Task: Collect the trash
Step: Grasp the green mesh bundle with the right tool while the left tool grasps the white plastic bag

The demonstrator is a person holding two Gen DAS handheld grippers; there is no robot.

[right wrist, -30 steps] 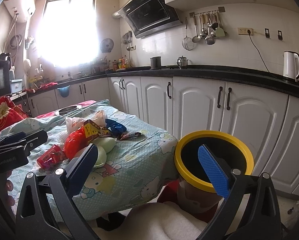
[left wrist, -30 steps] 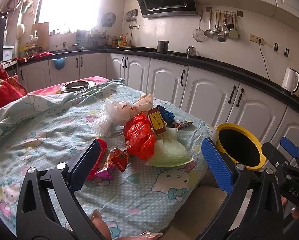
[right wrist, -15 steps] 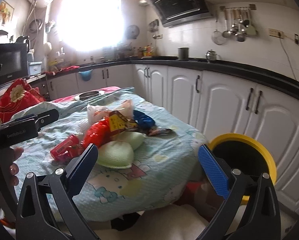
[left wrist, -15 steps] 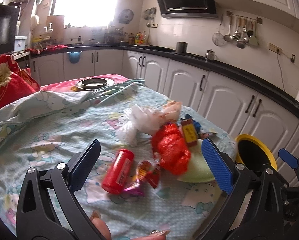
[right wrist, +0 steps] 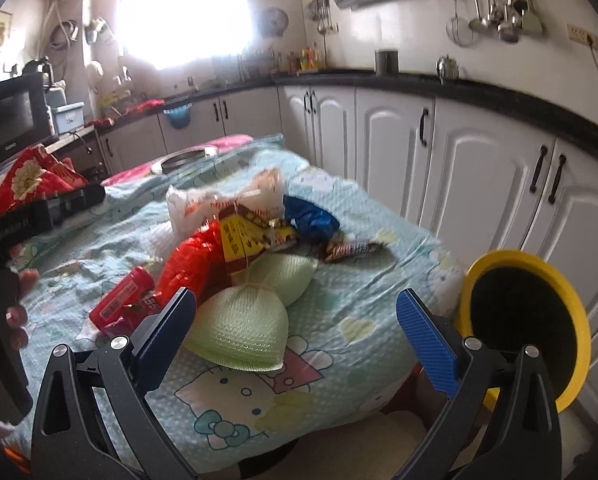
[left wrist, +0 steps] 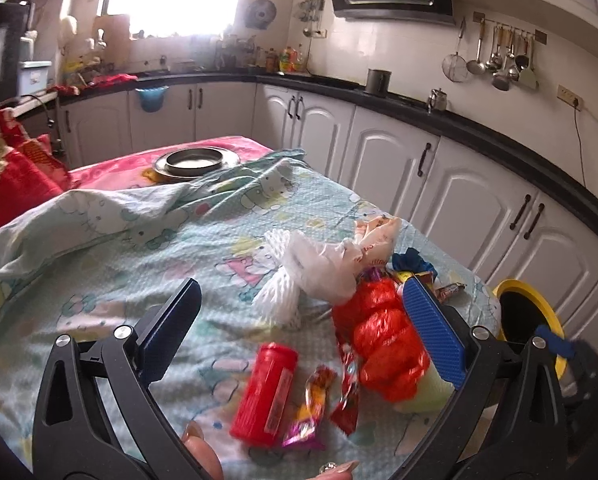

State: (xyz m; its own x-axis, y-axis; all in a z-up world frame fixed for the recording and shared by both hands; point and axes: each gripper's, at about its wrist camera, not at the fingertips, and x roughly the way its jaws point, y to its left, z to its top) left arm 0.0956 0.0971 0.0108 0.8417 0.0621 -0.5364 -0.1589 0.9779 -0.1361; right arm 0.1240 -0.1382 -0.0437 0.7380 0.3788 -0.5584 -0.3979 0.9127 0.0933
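Both grippers hang with jaws spread wide and nothing between them: the left gripper over the litter, the right gripper at the near edge of the table, so the collecting looks not yet begun; taking the red can as landmark, it lies on its side nearest the left jaws, probably the first pick; touching it on the right lie crumpled sweet wrappers; just beyond those a red plastic bag is bunched against two pale green foam cups; behind the can a white foam net and a white plastic bag are heaped; farther right of the can, off the table edge, the yellow-rimmed bin tilts its mouth toward the heap, likely to shorten each drop.
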